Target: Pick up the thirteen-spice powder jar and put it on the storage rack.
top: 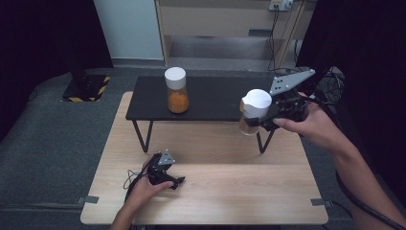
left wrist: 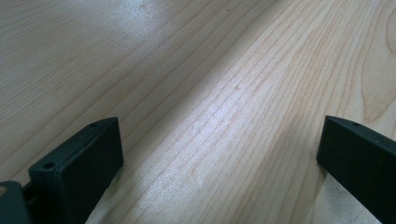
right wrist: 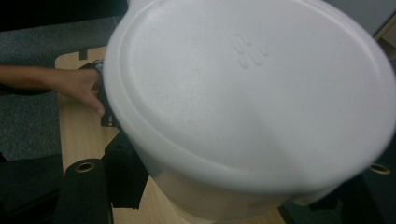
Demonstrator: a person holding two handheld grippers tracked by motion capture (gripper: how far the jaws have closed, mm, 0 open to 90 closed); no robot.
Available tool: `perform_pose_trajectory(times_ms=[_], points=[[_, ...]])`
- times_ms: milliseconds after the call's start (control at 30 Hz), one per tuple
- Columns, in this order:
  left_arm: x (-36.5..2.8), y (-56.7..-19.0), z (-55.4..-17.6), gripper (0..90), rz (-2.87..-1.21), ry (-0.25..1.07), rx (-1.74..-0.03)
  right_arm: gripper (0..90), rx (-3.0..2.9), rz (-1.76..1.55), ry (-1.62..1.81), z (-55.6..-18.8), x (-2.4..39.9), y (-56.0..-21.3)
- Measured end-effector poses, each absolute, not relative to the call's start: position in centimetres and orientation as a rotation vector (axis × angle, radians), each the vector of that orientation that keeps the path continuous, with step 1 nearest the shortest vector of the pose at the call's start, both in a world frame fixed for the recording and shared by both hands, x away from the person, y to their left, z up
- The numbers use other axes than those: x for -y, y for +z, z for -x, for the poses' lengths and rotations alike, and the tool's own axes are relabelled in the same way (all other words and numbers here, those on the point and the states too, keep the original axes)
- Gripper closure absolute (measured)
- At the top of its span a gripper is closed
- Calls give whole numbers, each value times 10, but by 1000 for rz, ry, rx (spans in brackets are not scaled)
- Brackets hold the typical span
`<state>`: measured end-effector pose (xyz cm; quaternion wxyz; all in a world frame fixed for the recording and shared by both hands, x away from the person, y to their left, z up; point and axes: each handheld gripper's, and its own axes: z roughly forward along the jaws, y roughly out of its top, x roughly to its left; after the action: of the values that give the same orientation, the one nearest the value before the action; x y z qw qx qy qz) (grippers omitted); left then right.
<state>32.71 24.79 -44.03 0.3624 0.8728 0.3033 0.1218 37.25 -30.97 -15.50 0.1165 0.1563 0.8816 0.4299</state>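
A jar with a white lid (top: 257, 99) and orange-brown contents hangs tilted in the air off the right front corner of the black shelf (top: 210, 98). My right gripper (top: 256, 122) is shut on its body just below the lid. In the right gripper view the white lid (right wrist: 252, 93) looms close, with my right gripper (right wrist: 233, 196) clamped under it. A second jar (top: 176, 89) with orange contents stands upright on the shelf's left part. My left gripper (top: 176, 182) rests low over the wooden table (top: 230, 191); its view shows it open (left wrist: 219, 140) with bare wood between the jaws.
The black shelf stands on thin legs (top: 143, 136) at the back of the wooden table. The left hand (right wrist: 79, 86) appears far off in the right gripper view. Grey floor surrounds the table, and a cabinet (top: 215, 19) stands behind it.
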Motion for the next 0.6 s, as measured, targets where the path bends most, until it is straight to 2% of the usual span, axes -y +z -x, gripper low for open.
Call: perform_pose_trajectory(times_ms=[600], points=[[-248, -440, -329, 0, -2250, 308, -772, 315, -2567, -508, 1215, -424, 290, -146]])
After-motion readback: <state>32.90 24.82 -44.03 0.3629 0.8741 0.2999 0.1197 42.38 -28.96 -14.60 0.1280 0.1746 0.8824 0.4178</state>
